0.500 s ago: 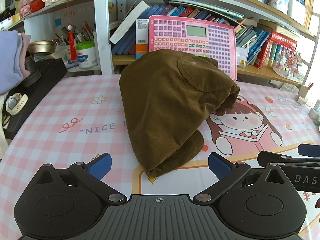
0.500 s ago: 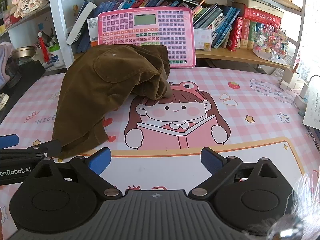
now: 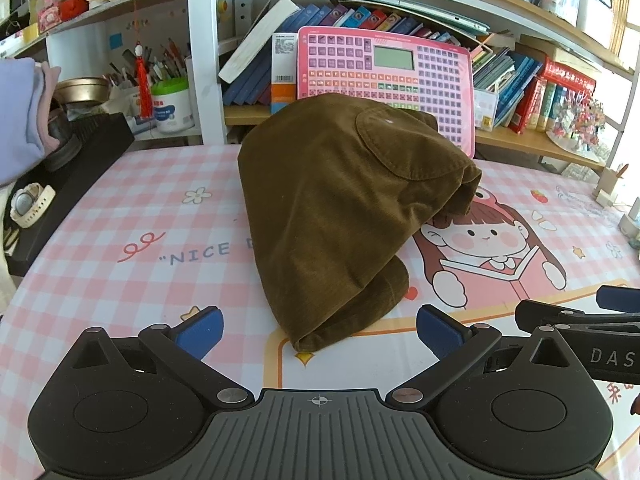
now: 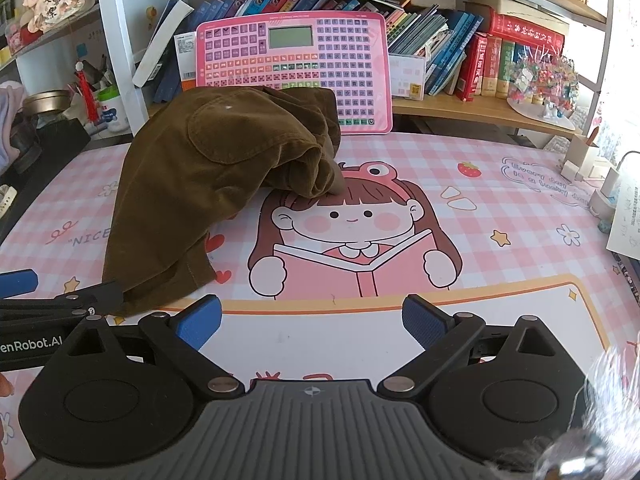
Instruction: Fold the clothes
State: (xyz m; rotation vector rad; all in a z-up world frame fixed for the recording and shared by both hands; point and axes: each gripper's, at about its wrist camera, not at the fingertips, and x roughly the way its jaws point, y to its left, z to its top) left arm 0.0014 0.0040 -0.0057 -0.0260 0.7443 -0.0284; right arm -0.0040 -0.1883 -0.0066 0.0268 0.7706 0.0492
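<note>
A brown corduroy garment (image 3: 344,208) lies folded in a rounded bundle on the pink checked desk mat (image 3: 160,220), a pocket flap on top. It also shows in the right wrist view (image 4: 208,184), left of centre. My left gripper (image 3: 318,332) is open and empty, just in front of the garment's near end. My right gripper (image 4: 312,322) is open and empty, to the right of the garment, over the mat's cartoon girl. Each gripper's blue fingertip shows at the edge of the other's view.
A pink toy keyboard (image 3: 384,80) leans on the bookshelf behind the garment. Books (image 4: 500,64) fill the shelf. A black tray with a watch (image 3: 28,204) sits at the left edge. A charger and paper (image 4: 616,200) lie at the right edge.
</note>
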